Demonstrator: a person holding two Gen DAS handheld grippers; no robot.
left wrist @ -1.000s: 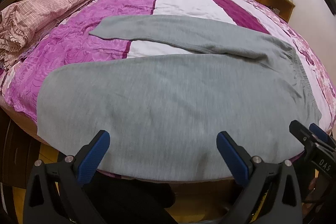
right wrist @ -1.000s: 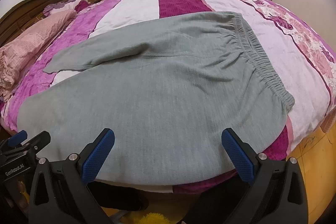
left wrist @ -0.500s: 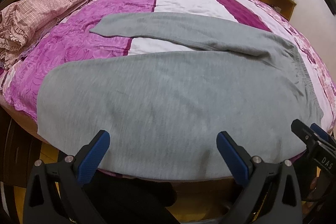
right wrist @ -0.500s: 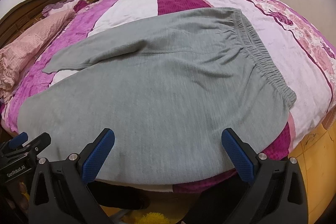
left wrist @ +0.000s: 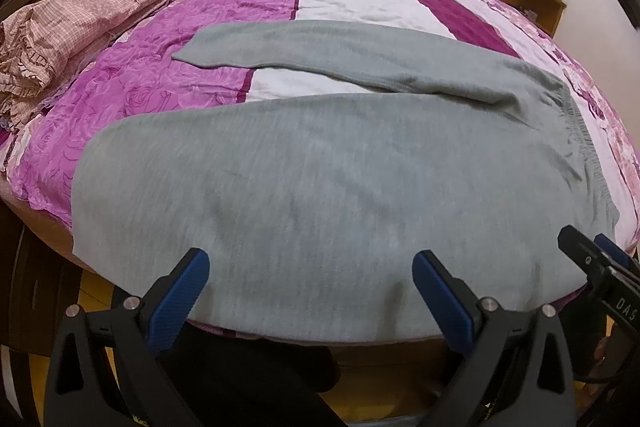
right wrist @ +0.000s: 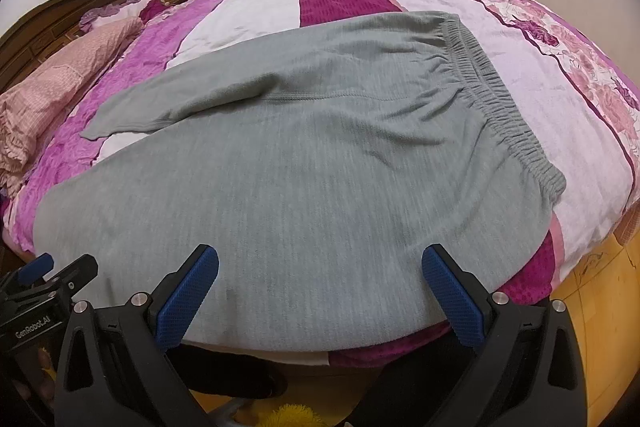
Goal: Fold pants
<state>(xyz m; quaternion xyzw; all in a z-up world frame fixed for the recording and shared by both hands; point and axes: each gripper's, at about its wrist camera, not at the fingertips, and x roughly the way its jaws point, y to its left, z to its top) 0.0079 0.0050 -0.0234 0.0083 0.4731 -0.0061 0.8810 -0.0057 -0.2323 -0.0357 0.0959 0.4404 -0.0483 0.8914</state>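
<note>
Looking along both tools, you see the grey knitted jersey pants (left wrist: 340,195) spread flat on the bed with the purple, white and pink striped cover (left wrist: 188,39), and the long axis of the pants runs across your view, from left to right. The gathered elastic waistband (right wrist: 508,111) lies at your right side and the two leg ends point to your left. The near leg reaches the bed edge just in front of you; the far leg (left wrist: 320,47) is spread away from it, so the legs make an open V.

Your left gripper (left wrist: 308,291) has its blue-padded jaws wide apart and holds nothing, and it stands above the near leg, closer to the hem side. Your right gripper (right wrist: 320,287) is also wide and empty, and it is the nearer one to the waistband.

I judge that no fold is made yet. The first fold probably brings one leg over the other, so each tool takes the end on its own side.
</note>
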